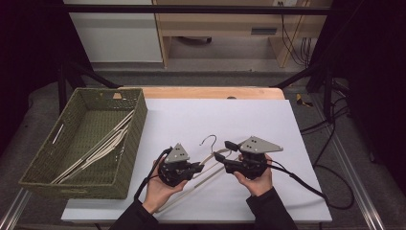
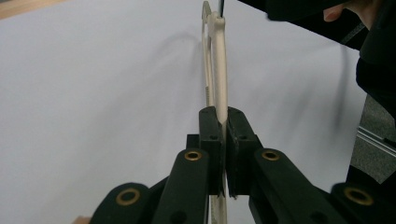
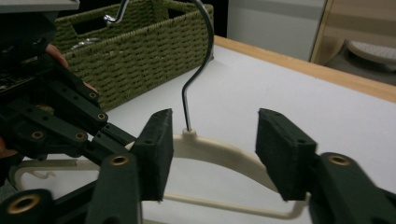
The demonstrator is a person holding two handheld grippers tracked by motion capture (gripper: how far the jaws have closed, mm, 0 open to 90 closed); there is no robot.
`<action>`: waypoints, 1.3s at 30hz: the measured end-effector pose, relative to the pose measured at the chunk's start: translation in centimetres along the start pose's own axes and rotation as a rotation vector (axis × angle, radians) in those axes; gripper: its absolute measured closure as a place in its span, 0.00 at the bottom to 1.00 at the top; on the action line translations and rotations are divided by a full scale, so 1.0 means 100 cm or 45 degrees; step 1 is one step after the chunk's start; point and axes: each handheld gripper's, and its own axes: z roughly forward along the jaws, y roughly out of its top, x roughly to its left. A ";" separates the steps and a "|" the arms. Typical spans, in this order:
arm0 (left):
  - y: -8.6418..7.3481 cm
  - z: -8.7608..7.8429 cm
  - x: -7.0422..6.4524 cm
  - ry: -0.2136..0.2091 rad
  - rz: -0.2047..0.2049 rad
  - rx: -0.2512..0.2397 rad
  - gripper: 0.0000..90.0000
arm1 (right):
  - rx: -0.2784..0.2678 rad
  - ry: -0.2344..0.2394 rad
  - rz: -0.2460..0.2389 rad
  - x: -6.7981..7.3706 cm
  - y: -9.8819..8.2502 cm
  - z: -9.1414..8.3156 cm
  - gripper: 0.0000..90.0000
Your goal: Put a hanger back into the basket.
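Cream hanger [image 2: 219, 70] clamped in left tool [image 2: 223, 140]

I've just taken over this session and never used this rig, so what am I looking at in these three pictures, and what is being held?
No robot arm here: a person holds a two-jaw tool in each hand. The high view looks down on the table from the person's side. There the left gripper and right gripper meet over a cream hanger on the white table top. A green woven basket at the left holds more hangers.

The other two pictures come from cameras riding on the grippers, looking along their black jaws. In the left gripper view the jaws are clamped on the hanger's bar. In the right gripper view the jaws stand apart around the hanger's neck, below its metal hook, pads not touching it.
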 end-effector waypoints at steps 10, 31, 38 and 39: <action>0.004 -0.036 0.004 0.078 0.045 -0.056 0.96 | -0.021 -0.085 -0.017 -0.013 -0.005 -0.022 0.17; 0.046 -0.105 0.024 0.149 0.098 -0.183 0.96 | 0.021 -0.162 -0.008 -0.029 -0.019 -0.041 0.04; 0.061 -0.134 0.040 0.186 0.115 -0.199 0.96 | 0.030 -0.186 0.010 -0.034 -0.024 -0.047 0.04; 0.063 -0.143 0.045 0.206 0.122 -0.198 0.96 | 0.035 -0.190 0.009 -0.035 -0.025 -0.048 0.04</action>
